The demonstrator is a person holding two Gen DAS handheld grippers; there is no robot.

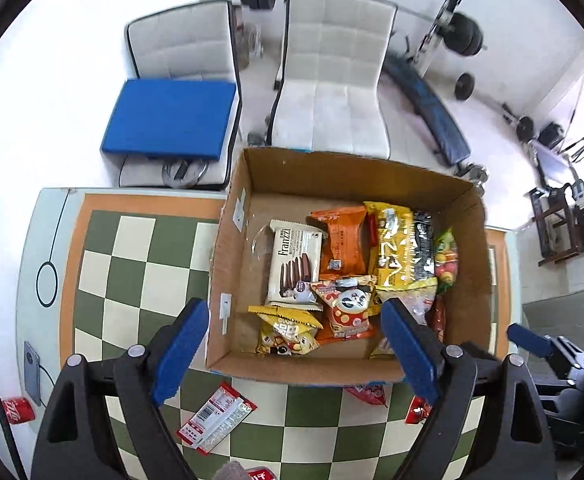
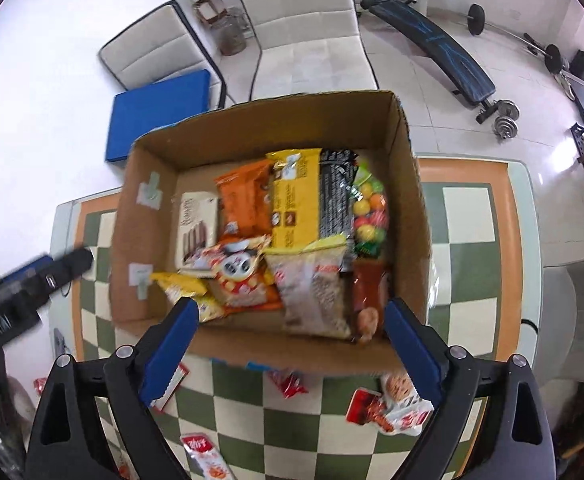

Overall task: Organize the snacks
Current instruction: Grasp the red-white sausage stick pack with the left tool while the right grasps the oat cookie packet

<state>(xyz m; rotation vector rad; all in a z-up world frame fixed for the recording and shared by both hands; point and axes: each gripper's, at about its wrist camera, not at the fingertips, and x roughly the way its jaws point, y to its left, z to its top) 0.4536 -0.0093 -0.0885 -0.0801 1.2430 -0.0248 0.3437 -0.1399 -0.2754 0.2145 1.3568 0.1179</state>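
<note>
An open cardboard box (image 1: pixel 228 248) (image 2: pixel 412 200) stands on the chequered table and holds several snacks: a white Franzzi biscuit pack (image 1: pixel 294 264) (image 2: pixel 196 224), an orange packet (image 1: pixel 342 240) (image 2: pixel 246 200), a yellow bag (image 1: pixel 396 248) (image 2: pixel 294 208) and a bag of coloured balls (image 1: pixel 446 260) (image 2: pixel 368 208). My left gripper (image 1: pixel 294 312) hovers open above the box's near side, with nothing held. My right gripper (image 2: pixel 292 308) is also open and empty over the near wall. Loose red packets (image 1: pixel 216 420) (image 2: pixel 396 404) lie on the table in front of the box.
The green-and-cream table (image 1: pixel 132 240) (image 2: pixel 468 208) carries a red cola can (image 1: pixel 19 410) and a phone (image 1: pixel 32 372) at its left edge. Beyond it stand two white chairs (image 1: pixel 332 80) (image 2: pixel 304 20), a blue cushion (image 1: pixel 168 120) and a weight bench (image 1: pixel 432 108).
</note>
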